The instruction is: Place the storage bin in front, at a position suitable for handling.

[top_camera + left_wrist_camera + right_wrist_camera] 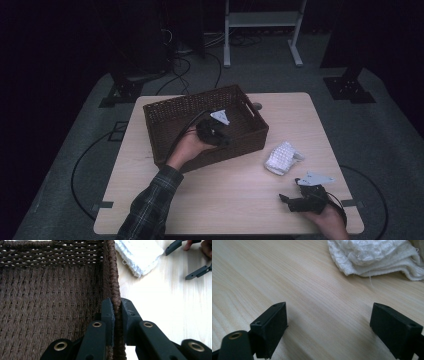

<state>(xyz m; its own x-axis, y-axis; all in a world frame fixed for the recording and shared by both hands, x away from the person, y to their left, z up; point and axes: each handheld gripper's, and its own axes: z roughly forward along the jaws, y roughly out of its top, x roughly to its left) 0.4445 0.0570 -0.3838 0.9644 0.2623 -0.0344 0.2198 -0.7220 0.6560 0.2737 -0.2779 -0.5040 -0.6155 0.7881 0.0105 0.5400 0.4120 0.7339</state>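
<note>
A dark brown wicker basket (165, 112) stands on the light wooden table (220, 200), empty inside as far as I can see. My left gripper (220, 136) reaches over its near long wall. In the left gripper view the gripper (117, 306) is shut on that basket wall (113, 277), one jaw inside and one outside. A folded white cloth (283, 158) lies on the table to the right of the basket. My right gripper (287, 200) rests low near the table's front right corner. It stands open (329, 315), with the white cloth (374, 255) a little ahead of it.
The right gripper's jaws (190, 260) and the white cloth (138, 252) appear beyond the basket in the left gripper view. Bare table lies between basket and front edge. Cables and a metal stand (262, 30) are on the floor behind the table.
</note>
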